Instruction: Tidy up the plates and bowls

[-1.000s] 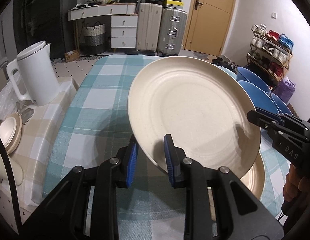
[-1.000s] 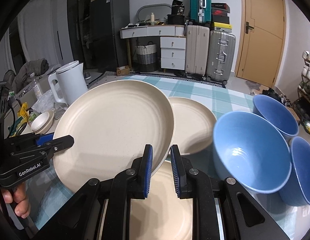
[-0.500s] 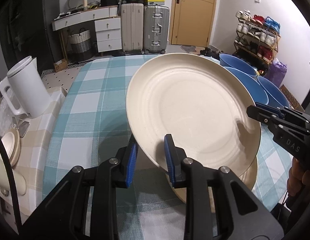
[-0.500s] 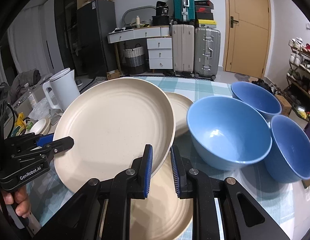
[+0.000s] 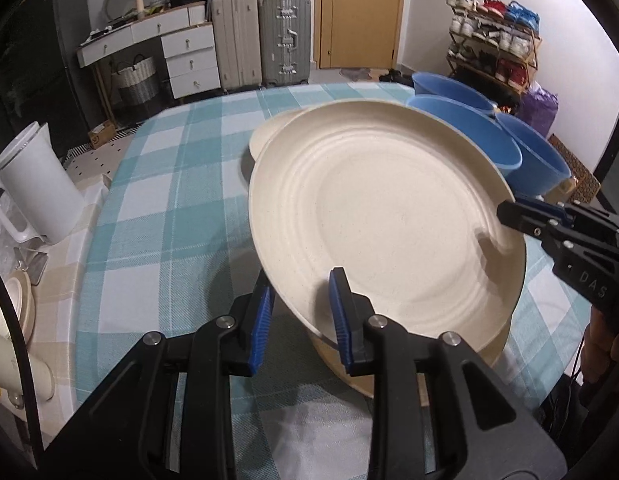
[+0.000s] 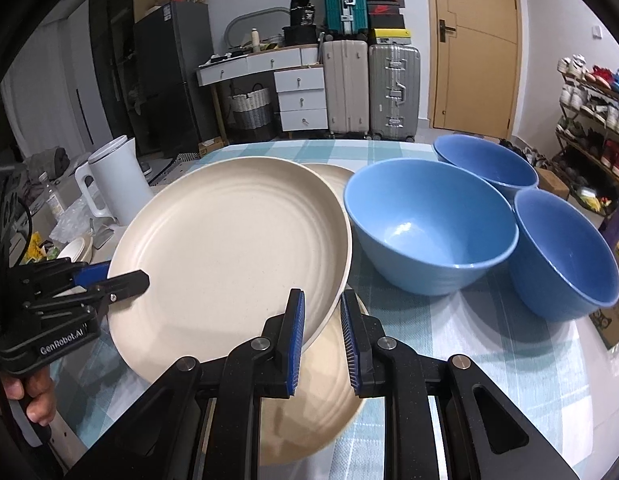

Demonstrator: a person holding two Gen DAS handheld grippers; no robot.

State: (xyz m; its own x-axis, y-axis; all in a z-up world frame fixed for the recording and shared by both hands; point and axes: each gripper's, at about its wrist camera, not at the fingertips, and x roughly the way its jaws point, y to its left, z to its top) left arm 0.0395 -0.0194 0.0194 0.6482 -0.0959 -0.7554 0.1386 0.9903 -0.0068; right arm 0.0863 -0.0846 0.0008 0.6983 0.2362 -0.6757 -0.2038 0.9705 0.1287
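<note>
A large cream plate (image 5: pixel 389 224) is held above the table by both grippers at opposite rims. My left gripper (image 5: pixel 301 312) is shut on its near rim; it also shows in the right wrist view (image 6: pixel 109 280). My right gripper (image 6: pixel 322 324) is shut on the plate (image 6: pixel 233 248) too, and shows at the right of the left wrist view (image 5: pixel 509 214). A second cream plate (image 6: pixel 325 396) lies under it and a third (image 6: pixel 333 176) behind it. Three blue bowls (image 6: pixel 429 220) (image 6: pixel 485 164) (image 6: pixel 565 256) stand to the right.
The table has a teal checked cloth (image 5: pixel 169 200). A white kettle (image 5: pixel 33 184) stands on a side surface to the left, with a small cream dish (image 6: pixel 75 248) near it. Suitcases, drawers and a shoe rack stand behind.
Both grippers have carried the plate lower, toward the plate lying on the table. The third plate behind has come into the left wrist view.
</note>
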